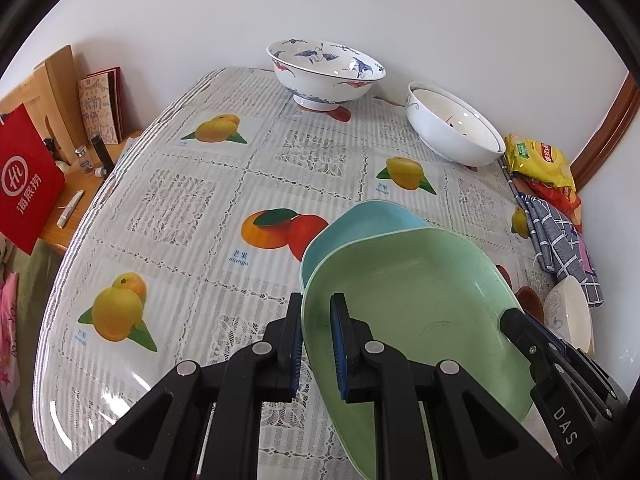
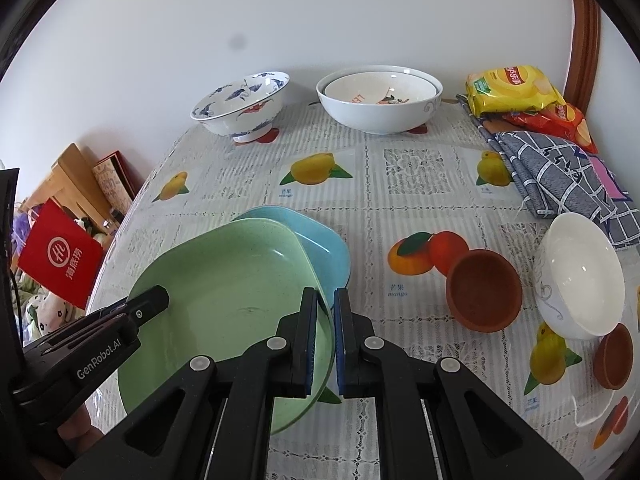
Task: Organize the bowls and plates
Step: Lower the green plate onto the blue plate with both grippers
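Observation:
A green plate (image 1: 416, 304) (image 2: 228, 304) is held over a blue plate (image 1: 372, 216) (image 2: 316, 236) that lies on the table. My left gripper (image 1: 318, 344) is shut on the green plate's left rim. My right gripper (image 2: 326, 344) is shut on its right rim and also shows in the left wrist view (image 1: 528, 332). A crane-patterned bowl (image 1: 324, 70) (image 2: 244, 104) and a large white bowl (image 1: 456, 124) (image 2: 380, 100) with a smaller one nested inside stand at the back. A small white bowl (image 2: 580, 276) (image 1: 570, 312) and two brown cups (image 2: 484, 290) sit to the right.
The table has a fruit-print cloth (image 1: 192, 208) (image 2: 416, 184). Snack bags (image 1: 536, 156) (image 2: 512, 88) and a checked cloth (image 2: 560, 168) lie at the right edge. A red bag (image 1: 24, 180) and a wooden shelf (image 1: 52, 88) stand beyond the left edge.

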`<state>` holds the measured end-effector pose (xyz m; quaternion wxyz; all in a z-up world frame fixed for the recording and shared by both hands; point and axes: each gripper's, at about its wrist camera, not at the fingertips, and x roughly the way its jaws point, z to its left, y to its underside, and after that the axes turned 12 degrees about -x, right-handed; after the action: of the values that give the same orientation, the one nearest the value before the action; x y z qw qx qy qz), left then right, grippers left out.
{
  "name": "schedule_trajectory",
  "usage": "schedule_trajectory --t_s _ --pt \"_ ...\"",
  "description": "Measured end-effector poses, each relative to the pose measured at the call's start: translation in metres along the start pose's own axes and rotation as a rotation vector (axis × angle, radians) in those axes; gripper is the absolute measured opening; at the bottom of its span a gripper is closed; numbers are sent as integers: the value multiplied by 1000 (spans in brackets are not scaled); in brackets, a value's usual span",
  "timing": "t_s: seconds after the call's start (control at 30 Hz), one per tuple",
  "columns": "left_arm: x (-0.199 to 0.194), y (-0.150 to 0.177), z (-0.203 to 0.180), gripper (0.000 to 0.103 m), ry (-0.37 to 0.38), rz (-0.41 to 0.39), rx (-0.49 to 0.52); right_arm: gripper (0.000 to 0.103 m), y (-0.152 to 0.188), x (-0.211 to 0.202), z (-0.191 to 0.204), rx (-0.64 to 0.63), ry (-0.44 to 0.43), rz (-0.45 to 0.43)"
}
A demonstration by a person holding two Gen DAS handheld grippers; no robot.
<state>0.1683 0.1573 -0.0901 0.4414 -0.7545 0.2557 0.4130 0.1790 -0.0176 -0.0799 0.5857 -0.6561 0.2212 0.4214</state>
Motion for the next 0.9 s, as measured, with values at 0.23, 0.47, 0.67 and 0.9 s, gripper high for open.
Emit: schedule_trajectory --t_s 0.23,0.47,0.67,0.9 --pt "5 -1 3 13 -16 10 -2 8 2 10 2 -7 -10 23" --pt "11 -1 4 13 -29 20 -9 9 2 18 4 -13 -16 36" --pt "14 -4 2 13 -34 22 -9 9 -3 24 1 -19 -18 37" --pt "22 -8 -3 13 -49 21 -11 10 -13 33 -3 -32 -26 36"
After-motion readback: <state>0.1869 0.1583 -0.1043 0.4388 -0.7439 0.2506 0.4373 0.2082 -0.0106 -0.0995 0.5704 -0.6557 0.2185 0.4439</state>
